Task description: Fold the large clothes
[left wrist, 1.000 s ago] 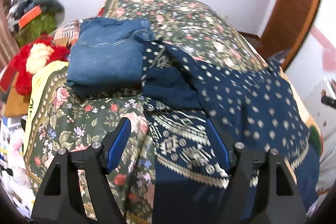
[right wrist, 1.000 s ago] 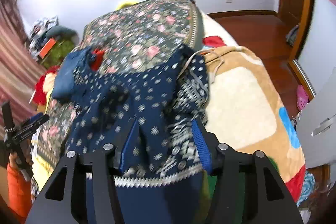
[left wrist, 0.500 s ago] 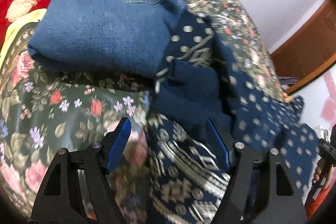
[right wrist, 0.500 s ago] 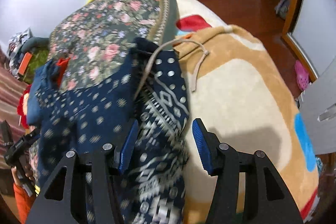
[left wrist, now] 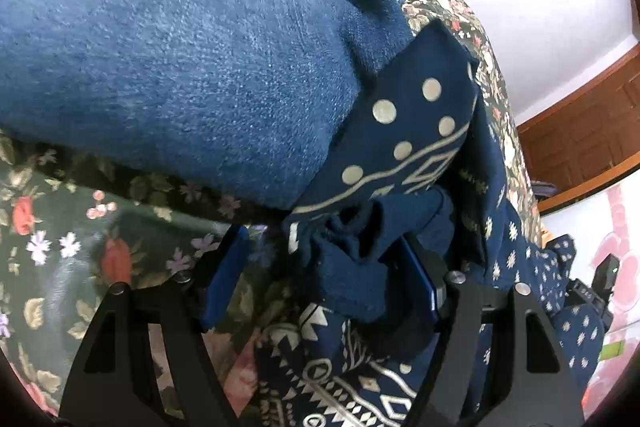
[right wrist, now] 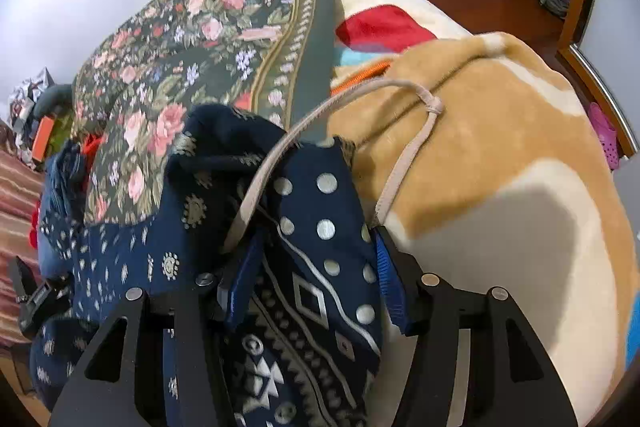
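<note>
The bed's floral cover fills the far ground of the right wrist view from about ten to one o'clock, with a tan fleece blanket spread toward three o'clock; both serve as the folding surface. Across them lies the navy patterned garment, the piece being worked, rumpled and not yet squared, one end at each claw. In the left wrist view a folded denim garment takes up nine to twelve o'clock, probably set aside as finished, its edge resting against the navy cloth. A beige cord loops over the blanket toward one o'clock, trailing from the garment's edge. The right gripper stands about half wide, its jaws having just been opening, straddling a dotted corner without visibly pinching it. The left gripper stands wide, a bunched corner between its jaws and lying against the right-hand finger, apparently lined up for a matching two-corner pickup.
</note>
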The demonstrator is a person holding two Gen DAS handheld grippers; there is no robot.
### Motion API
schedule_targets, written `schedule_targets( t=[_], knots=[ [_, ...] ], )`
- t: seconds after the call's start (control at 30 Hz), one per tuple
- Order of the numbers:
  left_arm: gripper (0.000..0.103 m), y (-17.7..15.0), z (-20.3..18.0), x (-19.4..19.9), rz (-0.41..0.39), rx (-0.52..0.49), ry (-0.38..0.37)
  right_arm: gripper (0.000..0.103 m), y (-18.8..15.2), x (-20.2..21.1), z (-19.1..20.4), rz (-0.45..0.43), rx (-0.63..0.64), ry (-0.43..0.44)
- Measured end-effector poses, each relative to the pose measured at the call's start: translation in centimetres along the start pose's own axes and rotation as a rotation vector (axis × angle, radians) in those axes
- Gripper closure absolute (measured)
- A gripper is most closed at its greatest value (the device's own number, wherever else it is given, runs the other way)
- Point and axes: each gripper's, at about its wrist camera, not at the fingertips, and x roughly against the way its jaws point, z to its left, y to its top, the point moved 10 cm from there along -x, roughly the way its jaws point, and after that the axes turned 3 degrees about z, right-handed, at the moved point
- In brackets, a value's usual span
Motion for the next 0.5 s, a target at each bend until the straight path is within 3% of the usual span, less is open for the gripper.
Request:
schedule_targets(
  t=[0.07,0.1,0.13,0.17,0.2,0.23,0.33,0.5],
  knots=[
    [0.031,0.1,-0.5,0.0,-0.007,0.019,-0.016,0.053,0.6,-0.5,-0.2,0.000,-0.029,0.009],
    [0.035,-0.1,-1.2,0.1,-0.008,0.014,-0.042,0.055,0.7,-0.5,-0.1,0.000,-0.041,0.011],
    [0.044,-0.4,-2.0,0.3,-0.001,-0.005,-0.070,0.066,0.8,-0.4,0.1,-0.001,-0.041,0.012],
    [0.045,-0.6,-2.4,0.5,0.001,-0.027,-0.057,0.073,0.7,-0.3,0.5,0.003,-0.031,0.021],
    [0.050,-0.5,-2.8,0.6,-0.007,-0.047,-0.036,0.085,0.8,-0.3,0.9,0.009,-0.025,0.027],
    [0.060,-0.7,-3.4,0.8,-0.012,-0.094,0.006,0.090,0.7,-0.1,1.3,0.011,-0.019,0.025],
    [0.084,-1.0,-4.4,1.7,-0.018,-0.182,0.109,0.093,0.9,1.4,2.2,-0.040,0.001,0.010],
    [0.092,-0.7,-6.0,5.7,-0.105,-0.226,0.090,0.094,1.5,5.7,4.3,-0.117,0.042,0.048]
  ],
)
